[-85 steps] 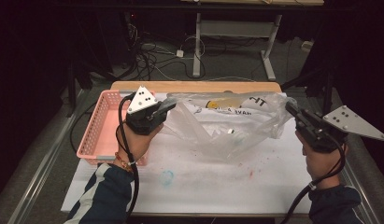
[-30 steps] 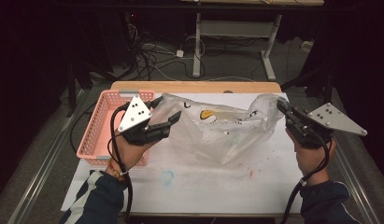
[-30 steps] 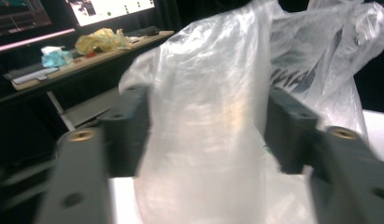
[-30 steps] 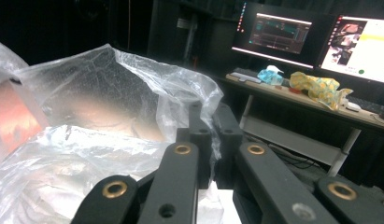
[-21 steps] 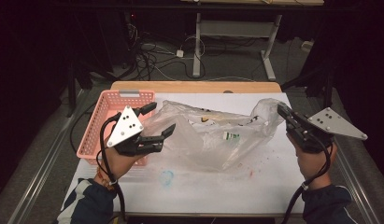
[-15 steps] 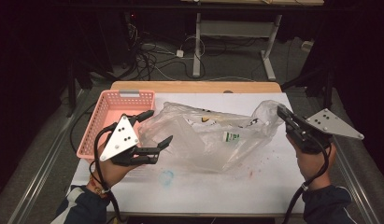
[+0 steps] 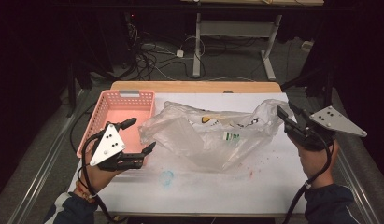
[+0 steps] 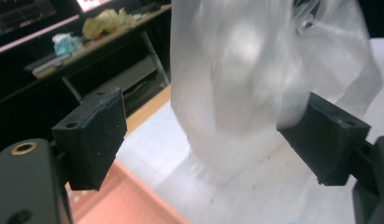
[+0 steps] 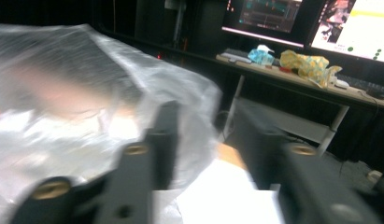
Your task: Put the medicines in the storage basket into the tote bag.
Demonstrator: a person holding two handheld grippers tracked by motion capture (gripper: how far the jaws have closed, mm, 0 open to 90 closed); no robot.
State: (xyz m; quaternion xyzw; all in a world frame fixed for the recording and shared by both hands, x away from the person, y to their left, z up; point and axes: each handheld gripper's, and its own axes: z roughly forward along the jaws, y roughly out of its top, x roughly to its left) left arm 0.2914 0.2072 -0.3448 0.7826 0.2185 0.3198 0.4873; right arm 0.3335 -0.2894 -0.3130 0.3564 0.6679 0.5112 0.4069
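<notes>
A clear bag (image 7: 213,135) lies mid-table, left gripper (image 7: 139,136) released at its nine o'clock, right gripper (image 7: 286,115) just opening, letting go at three o'clock.

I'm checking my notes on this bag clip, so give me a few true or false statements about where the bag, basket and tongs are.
1. The plastic bag lies on the white sheet. True.
2. The pink basket sits at the table's right. False: it is at the left.
3. The left tongs grip the bag. False: they stand open, clear of it.
4. The basket holds the bag. False: the bag lies beside it.
5. The right tongs are at the bag's right end. True.
</notes>
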